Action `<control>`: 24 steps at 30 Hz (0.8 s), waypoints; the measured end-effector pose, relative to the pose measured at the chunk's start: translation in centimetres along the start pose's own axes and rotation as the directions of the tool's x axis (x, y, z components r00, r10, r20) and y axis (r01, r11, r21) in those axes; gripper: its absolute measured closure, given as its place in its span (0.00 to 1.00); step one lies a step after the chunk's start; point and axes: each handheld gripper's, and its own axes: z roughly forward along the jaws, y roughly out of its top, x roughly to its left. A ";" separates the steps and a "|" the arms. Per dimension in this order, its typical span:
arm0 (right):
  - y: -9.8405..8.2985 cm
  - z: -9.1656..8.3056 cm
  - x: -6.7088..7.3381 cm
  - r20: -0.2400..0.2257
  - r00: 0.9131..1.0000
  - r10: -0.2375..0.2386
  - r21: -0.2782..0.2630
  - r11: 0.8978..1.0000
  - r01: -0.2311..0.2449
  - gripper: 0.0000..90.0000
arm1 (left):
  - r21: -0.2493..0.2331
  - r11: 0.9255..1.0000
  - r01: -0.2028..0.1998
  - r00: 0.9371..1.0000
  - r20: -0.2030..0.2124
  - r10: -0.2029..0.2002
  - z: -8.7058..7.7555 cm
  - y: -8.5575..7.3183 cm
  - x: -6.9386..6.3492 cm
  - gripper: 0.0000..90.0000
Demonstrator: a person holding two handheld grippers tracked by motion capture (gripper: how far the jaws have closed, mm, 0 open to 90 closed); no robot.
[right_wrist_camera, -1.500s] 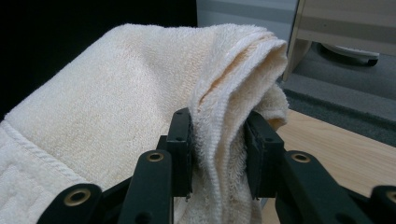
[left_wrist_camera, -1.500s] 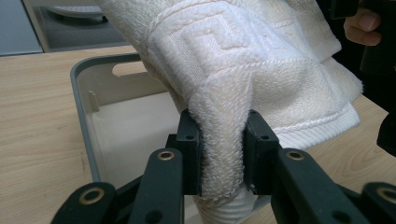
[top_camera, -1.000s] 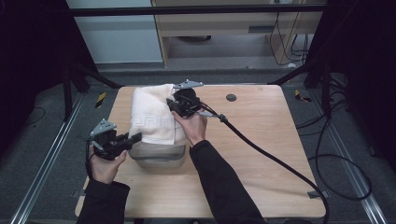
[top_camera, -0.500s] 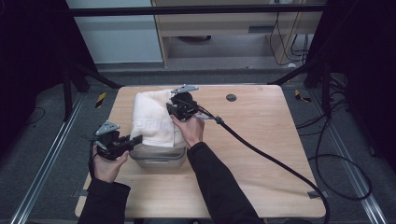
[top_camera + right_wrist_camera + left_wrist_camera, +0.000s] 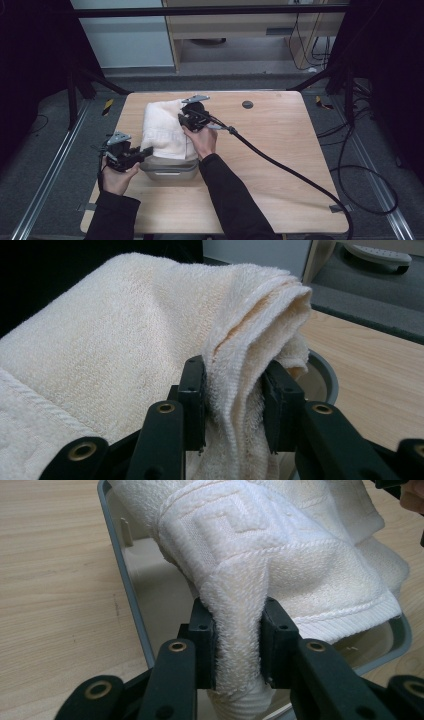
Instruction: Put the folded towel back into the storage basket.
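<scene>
1. Against the high view of a second ago, the right tool (image 5: 186,116) sits lower and closer to the grey bin (image 5: 170,170), and the far end of the white towel (image 5: 162,131) has sunk with it. The left tool (image 5: 141,154) keeps its place at the bin's near left corner.
2. That drop suggests the towel is being lowered into the bin, a step well under way but not finished.
3. The left tool (image 5: 239,645) is pressed together on a thick fold of the towel (image 5: 280,555), pinching it between both pads.
4. The right tool (image 5: 234,405) likewise pinches a bunched edge of the towel (image 5: 125,355).
5. The towel stretches between the two tools, draped across the bin (image 5: 127,600) and overhanging its far rim onto the wooden surface (image 5: 280,150).
6. Inside the bin, the visible floor looks bare beneath the towel; whether anything lies under the cloth cannot be told.
</scene>
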 end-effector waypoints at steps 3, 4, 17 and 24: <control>-0.2 0.2 -0.1 0.003 1.000 -0.002 0.006 1.000 0.002 0.74 | 0.010 1.000 -0.001 1.000 -0.002 0.001 0.3 -0.1 0.0 0.79; -0.4 0.3 -0.1 0.004 1.000 0.002 0.010 1.000 -0.002 0.74 | 0.012 1.000 0.000 1.000 -0.003 0.000 0.4 -0.2 0.0 0.79; -1.7 1.7 -0.2 0.011 1.000 -0.011 0.053 0.999 0.011 0.73 | 0.072 0.997 -0.014 0.999 -0.031 0.016 1.5 -0.7 0.2 0.79; -2.5 2.1 -0.4 0.013 1.000 -0.016 0.071 0.997 0.015 0.72 | 0.102 0.995 -0.019 0.999 -0.039 0.023 2.0 -0.9 0.3 0.78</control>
